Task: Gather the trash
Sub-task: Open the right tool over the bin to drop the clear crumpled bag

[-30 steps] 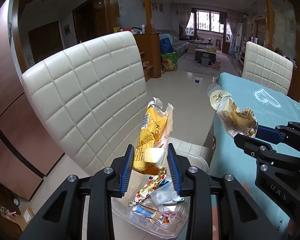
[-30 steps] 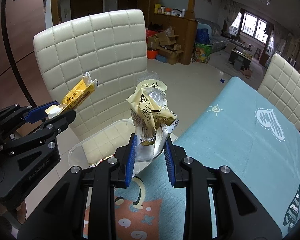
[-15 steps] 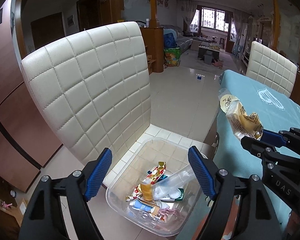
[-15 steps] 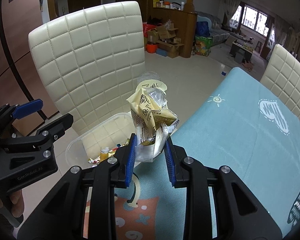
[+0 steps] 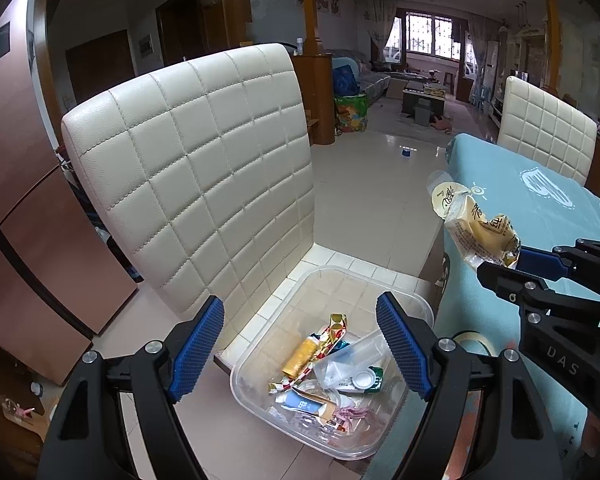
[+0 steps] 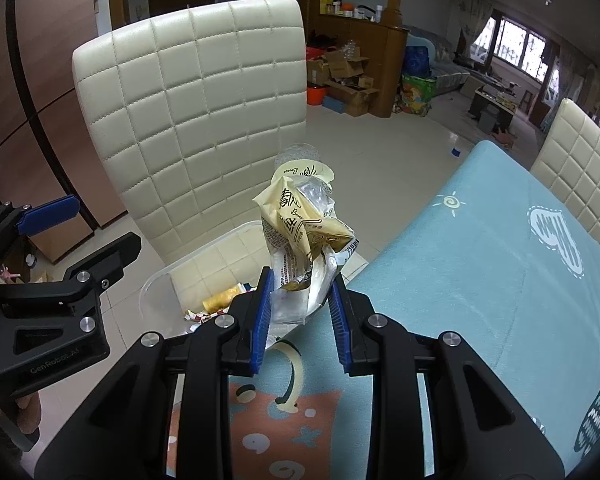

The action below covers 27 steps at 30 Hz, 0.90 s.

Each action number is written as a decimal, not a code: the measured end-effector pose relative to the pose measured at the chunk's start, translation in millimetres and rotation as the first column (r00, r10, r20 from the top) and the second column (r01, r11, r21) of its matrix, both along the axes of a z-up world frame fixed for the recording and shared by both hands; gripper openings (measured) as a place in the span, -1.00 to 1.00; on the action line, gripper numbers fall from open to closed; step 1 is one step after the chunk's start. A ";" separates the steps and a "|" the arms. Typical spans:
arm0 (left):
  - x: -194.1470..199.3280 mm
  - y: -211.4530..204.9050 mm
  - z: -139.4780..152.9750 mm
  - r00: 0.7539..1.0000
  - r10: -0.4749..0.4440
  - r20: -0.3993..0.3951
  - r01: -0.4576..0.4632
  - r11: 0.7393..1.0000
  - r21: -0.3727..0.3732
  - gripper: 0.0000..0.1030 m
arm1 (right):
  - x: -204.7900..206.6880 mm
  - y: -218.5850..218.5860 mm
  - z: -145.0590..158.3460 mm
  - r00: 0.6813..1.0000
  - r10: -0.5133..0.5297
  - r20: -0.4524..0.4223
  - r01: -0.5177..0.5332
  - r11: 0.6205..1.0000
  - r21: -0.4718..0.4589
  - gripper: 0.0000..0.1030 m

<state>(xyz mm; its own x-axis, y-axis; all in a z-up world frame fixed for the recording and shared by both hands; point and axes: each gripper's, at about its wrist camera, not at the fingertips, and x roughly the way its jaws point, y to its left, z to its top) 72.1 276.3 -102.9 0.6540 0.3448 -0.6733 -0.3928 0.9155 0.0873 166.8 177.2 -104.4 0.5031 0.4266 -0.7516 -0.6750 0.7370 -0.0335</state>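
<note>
- Left wrist view: my left gripper (image 5: 300, 344) stands with its jaws wide apart, nothing between the blue pads (image 5: 198, 350).
- Straight ahead and below those jaws sits the clear plastic bin (image 5: 414, 306), on the seat of the cream quilted chair (image 5: 196, 168).
- Inside the bin, framed between my jaws: a yellow wrapper (image 5: 301, 356), a crumpled clear cup (image 5: 352, 362), a green-and-white carton (image 5: 374, 380) and assorted foil scraps.
- Off to the right of my left jaws, the right gripper (image 5: 500, 262) comes in from the side, a cream snack wrapper (image 5: 476, 230) sticking out of its tips.
- Right wrist view: my right gripper (image 6: 300, 308) has its jaws clamped on that cream snack wrapper (image 6: 304, 236), which stands up crumpled above the pads.
- Under the right jaws lies the blue tablecloth (image 6: 480, 280); the bin (image 6: 188, 276) is just ahead and left of them, past the table edge.
- Far left of the right jaws, I see the left gripper (image 6: 80, 224), fingers spread.
</note>
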 end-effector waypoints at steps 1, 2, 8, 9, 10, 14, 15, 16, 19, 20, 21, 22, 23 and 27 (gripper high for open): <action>-0.7 -0.1 0.3 1.000 0.002 0.000 -0.002 1.000 0.003 0.49 | -1.4 1.1 -0.2 1.000 0.002 0.003 -0.002 1.000 -0.002 -0.42; -1.1 -0.2 0.7 1.000 0.005 0.001 -0.005 1.000 0.005 0.49 | -2.1 1.9 -0.2 1.000 0.003 0.006 -0.003 1.000 -0.002 -0.42; -3.8 -0.1 3.0 1.000 0.012 0.007 -0.012 1.000 0.011 0.49 | -4.3 3.6 1.1 1.000 0.008 0.009 -0.008 1.000 0.001 -0.42; -3.7 0.0 3.4 1.000 0.014 0.007 -0.014 1.000 0.013 0.49 | -4.7 4.1 1.5 1.000 0.009 0.011 -0.010 1.000 0.001 -0.42; -4.4 0.8 4.0 1.000 0.017 0.008 -0.017 1.000 0.013 0.49 | -5.3 4.6 1.8 1.000 0.010 0.016 -0.010 1.000 0.000 -0.42; -5.9 2.4 4.9 1.000 0.027 0.011 -0.027 1.000 0.010 0.49 | -7.8 5.4 3.1 1.000 0.015 0.023 -0.016 1.000 0.005 -0.40; -6.1 2.7 5.5 0.999 0.030 0.012 -0.030 0.999 0.011 0.49 | -8.2 6.2 3.8 1.000 0.017 0.024 -0.017 1.000 0.007 -0.37; -7.0 3.3 6.4 0.999 0.034 0.015 -0.034 0.999 0.011 0.49 | -9.3 6.3 4.5 0.999 0.019 0.030 -0.020 1.000 0.010 -0.35; -10.3 4.3 9.4 0.999 0.044 0.027 -0.044 0.999 0.006 0.49 | -11.4 5.6 7.0 0.999 0.013 0.053 -0.013 1.000 0.015 0.26; -10.7 4.4 10.3 0.998 0.049 0.030 -0.049 0.999 0.008 0.50 | -12.3 3.6 9.1 0.997 -0.009 0.076 0.007 1.000 0.022 0.53; -11.9 4.9 11.4 0.998 0.057 0.035 -0.058 0.998 0.011 0.50 | -13.0 1.2 11.4 0.996 -0.012 0.088 0.008 0.999 0.040 0.59; -13.3 5.8 12.7 0.998 0.057 0.041 -0.057 0.998 0.008 0.50 | -12.8 -0.5 13.2 0.996 -0.010 0.088 0.006 0.999 0.050 0.59; -13.8 6.1 13.4 0.997 0.057 0.043 -0.057 0.998 0.006 0.50 | -12.2 -1.3 13.7 0.996 -0.014 0.087 0.010 0.999 0.046 0.59; -14.2 6.3 14.6 0.997 0.064 0.046 -0.064 0.998 0.007 0.51 | -12.1 -5.3 15.3 0.995 -0.026 0.099 0.022 0.999 0.040 0.59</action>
